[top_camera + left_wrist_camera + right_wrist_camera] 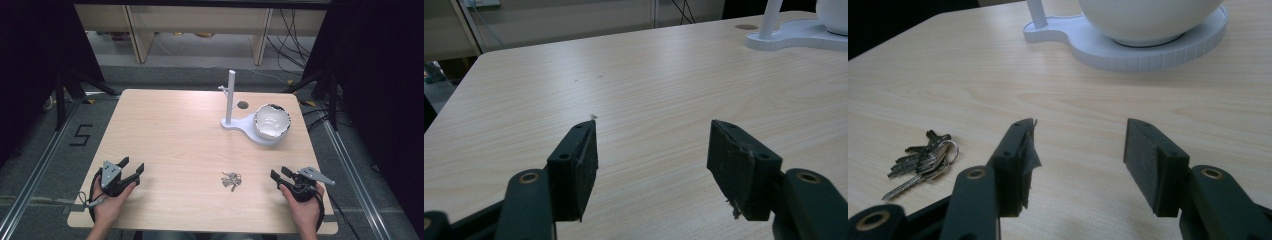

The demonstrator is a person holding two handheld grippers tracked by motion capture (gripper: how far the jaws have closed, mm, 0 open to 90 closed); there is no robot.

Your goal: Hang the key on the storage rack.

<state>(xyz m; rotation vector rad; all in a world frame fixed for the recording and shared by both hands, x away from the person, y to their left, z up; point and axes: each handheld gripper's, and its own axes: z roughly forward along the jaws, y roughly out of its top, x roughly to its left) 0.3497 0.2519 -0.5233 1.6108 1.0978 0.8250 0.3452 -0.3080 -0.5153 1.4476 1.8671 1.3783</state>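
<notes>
**Both claws resting open near the keys**

The bunch of keys [231, 180] is lying on the worktop [170, 135], near its front edge. The right claw [278, 176] is sitting just beside it, released and empty. The left claw [132, 167] is waiting well apart, also released.

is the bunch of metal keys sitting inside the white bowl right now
No, the bunch of metal keys lies flat on the light wooden table, well apart from the white bowl on its white stand.
</notes>
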